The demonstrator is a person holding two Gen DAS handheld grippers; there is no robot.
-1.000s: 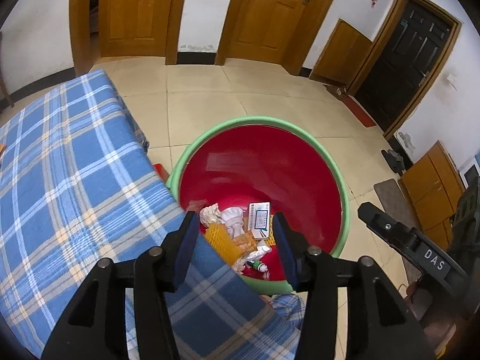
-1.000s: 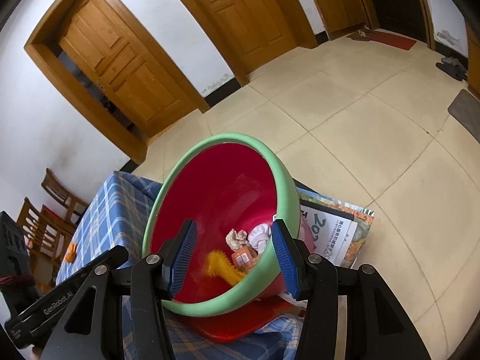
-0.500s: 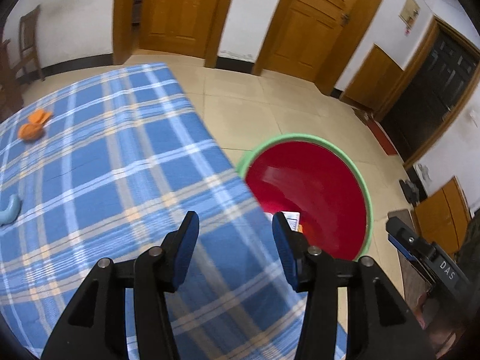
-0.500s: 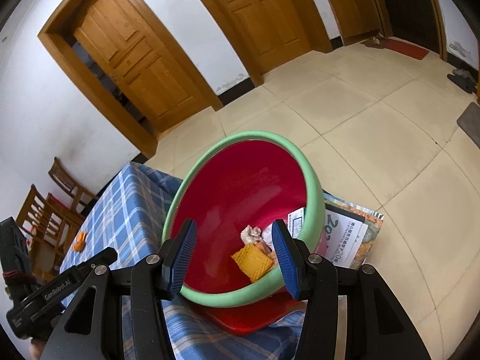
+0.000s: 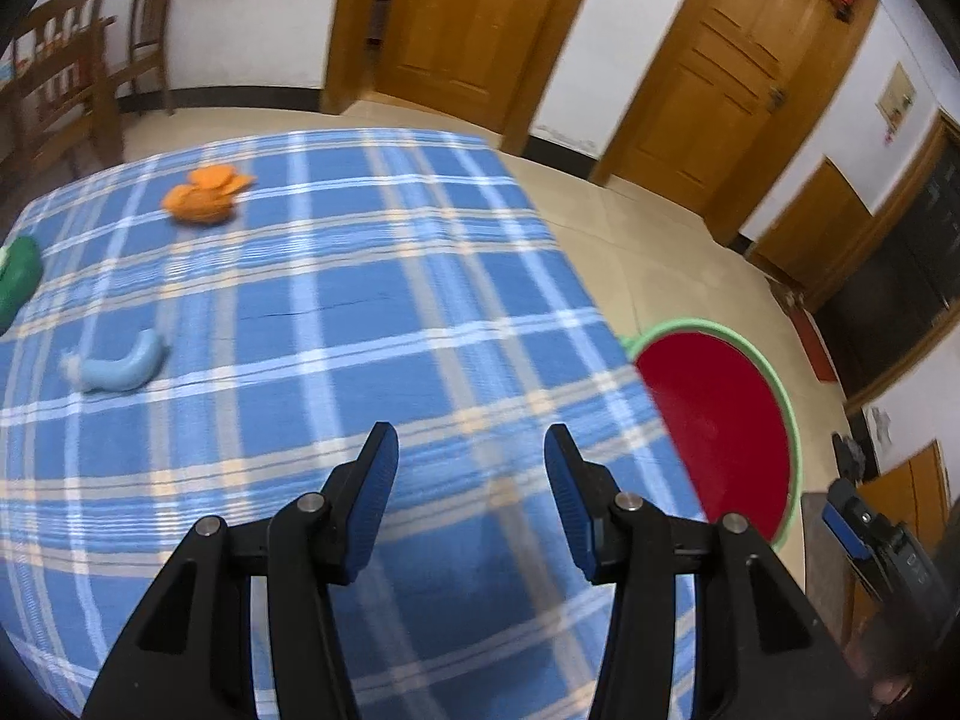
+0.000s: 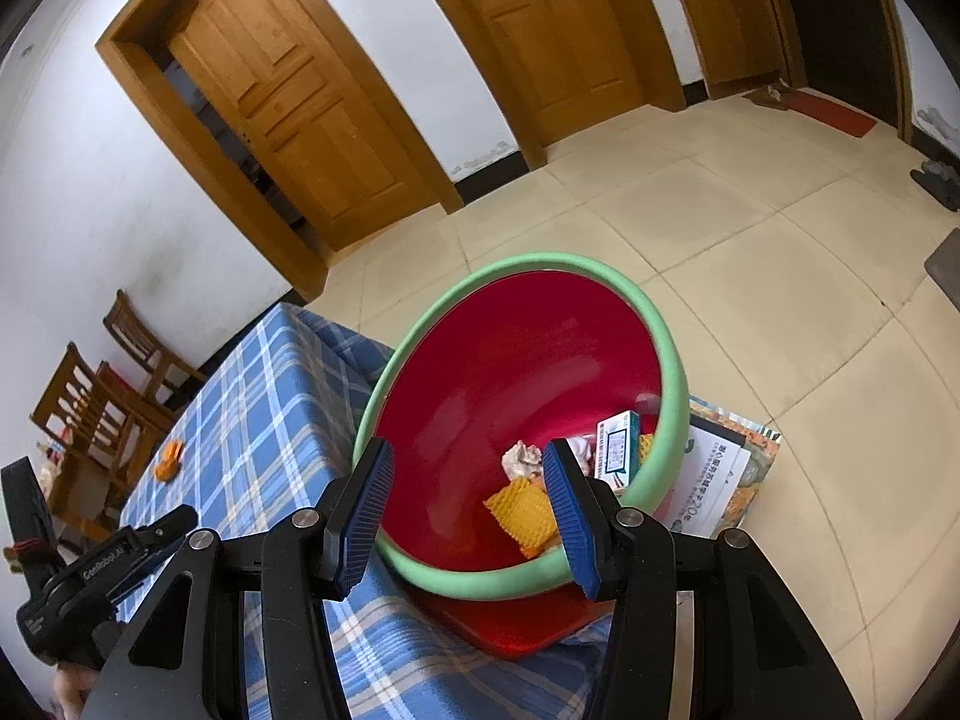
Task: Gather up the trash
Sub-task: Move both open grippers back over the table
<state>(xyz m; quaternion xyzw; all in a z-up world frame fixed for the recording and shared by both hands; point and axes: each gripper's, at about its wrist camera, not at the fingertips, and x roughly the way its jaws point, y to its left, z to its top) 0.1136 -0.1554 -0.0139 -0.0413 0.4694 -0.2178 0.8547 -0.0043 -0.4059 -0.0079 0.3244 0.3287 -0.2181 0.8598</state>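
The black body of the left tongs [image 6: 105, 564] carried white lettering that read "GenRobot.AI". The printed sheet [image 6: 717, 483] beside the basin showed a large "20"; its smaller print was too small to read.

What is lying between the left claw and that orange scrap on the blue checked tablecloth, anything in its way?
Nothing visible. The left claw is open and empty, and only bare checked tablecloth lies between it and the orange scrap. The light blue piece and a green thing sit off to the side.
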